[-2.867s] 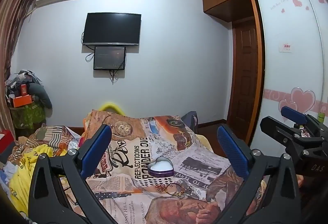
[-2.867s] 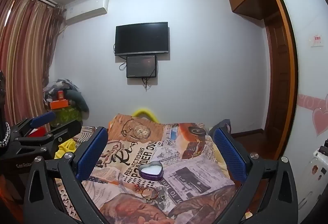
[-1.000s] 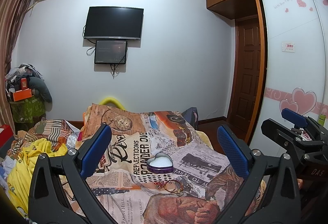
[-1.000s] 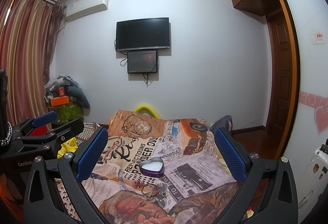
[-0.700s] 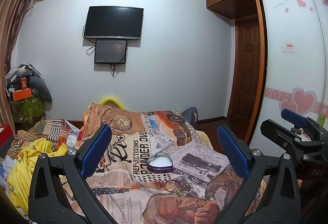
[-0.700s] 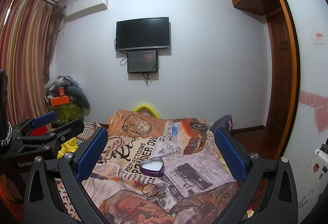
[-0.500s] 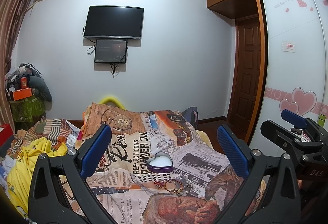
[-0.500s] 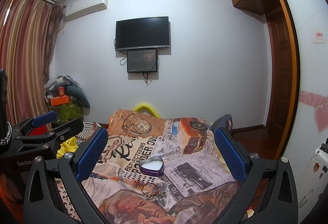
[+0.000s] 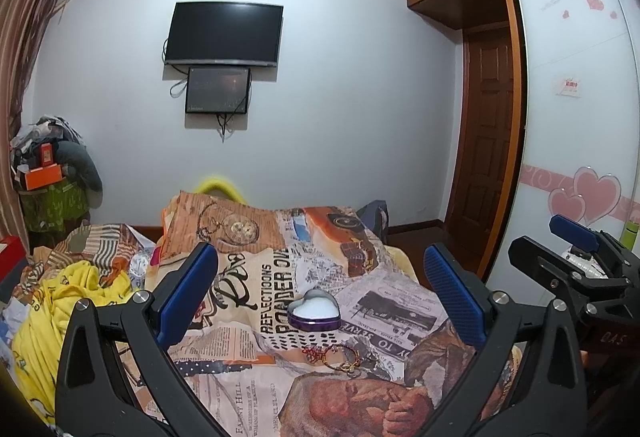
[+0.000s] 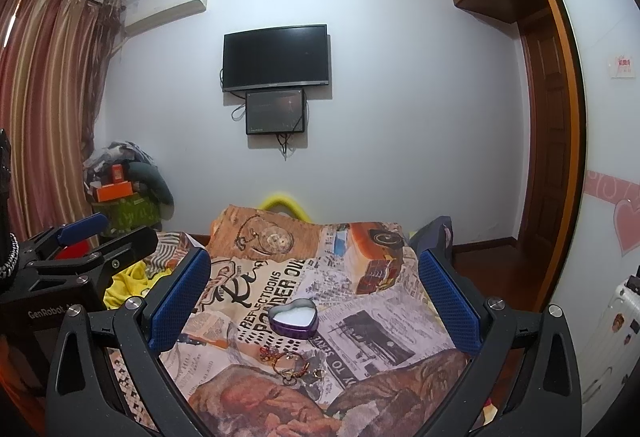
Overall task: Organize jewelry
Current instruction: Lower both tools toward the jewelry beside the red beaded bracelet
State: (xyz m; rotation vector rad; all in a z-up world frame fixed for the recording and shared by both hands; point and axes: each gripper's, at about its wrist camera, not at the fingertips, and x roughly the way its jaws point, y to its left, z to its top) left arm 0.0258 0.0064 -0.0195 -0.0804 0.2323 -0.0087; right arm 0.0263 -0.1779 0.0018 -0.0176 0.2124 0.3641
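A purple heart-shaped tin (image 9: 314, 311) with a white lining sits open on the newspaper-print cloth (image 9: 256, 285); it also shows in the right wrist view (image 10: 294, 317). A small pile of jewelry (image 9: 334, 355), gold rings and a red piece, lies just in front of the tin, and shows in the right wrist view (image 10: 290, 363) too. My left gripper (image 9: 320, 297) is open and empty, held above and short of the tin. My right gripper (image 10: 314, 297) is open and empty, likewise back from the tin.
The cloth covers a raised surface with a drop at its right edge. Yellow clothing (image 9: 60, 301) and striped fabric lie to the left. A wardrobe with heart stickers (image 9: 580, 157) and a wooden door (image 9: 488, 141) stand to the right. A TV (image 9: 224, 33) hangs on the far wall.
Both views have tilted slightly since 2.9 s ago, with the tin sitting a bit lower in frame. Nothing has visibly moved in the last second. Both grippers stay open.
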